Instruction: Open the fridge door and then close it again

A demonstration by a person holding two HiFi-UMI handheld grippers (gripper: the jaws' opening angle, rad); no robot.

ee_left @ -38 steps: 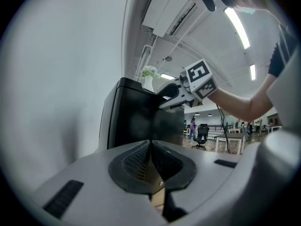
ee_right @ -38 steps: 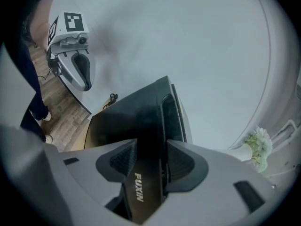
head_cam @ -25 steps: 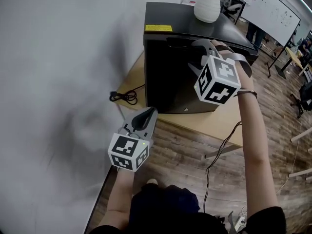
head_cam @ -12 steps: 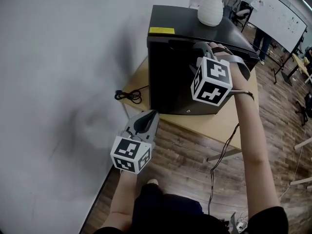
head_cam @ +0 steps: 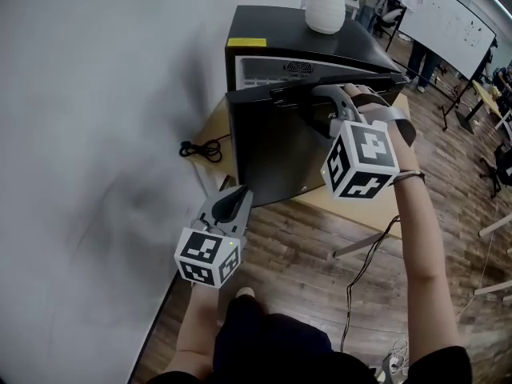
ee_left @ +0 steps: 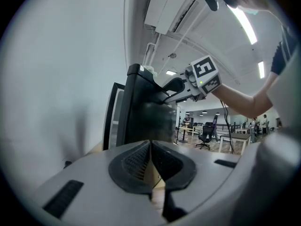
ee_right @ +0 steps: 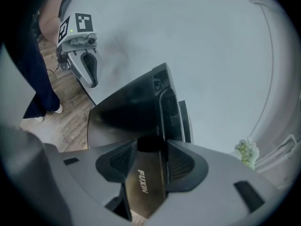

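One sec ago shut, fridge door [head_cam: 268,154] now hangs ajar on the fridge [head_cam: 272,24] atop the tabletop [head_cam: 344,210], w/ right claw [head_cam: 330,96] clamped on its top edge, left claw [head_cam: 233,202] clenched empty: opening's underway, closing's next.

The smooth black fridge door [head_cam: 268,154] has a glossy, reflective face. The pale wooden table [head_cam: 364,214] looks matt and even. The brown plank floor [head_cam: 296,262] shows wood grain. The left gripper [head_cam: 240,192] is matt grey plastic, with ribbed black pads [ee_left: 134,161].
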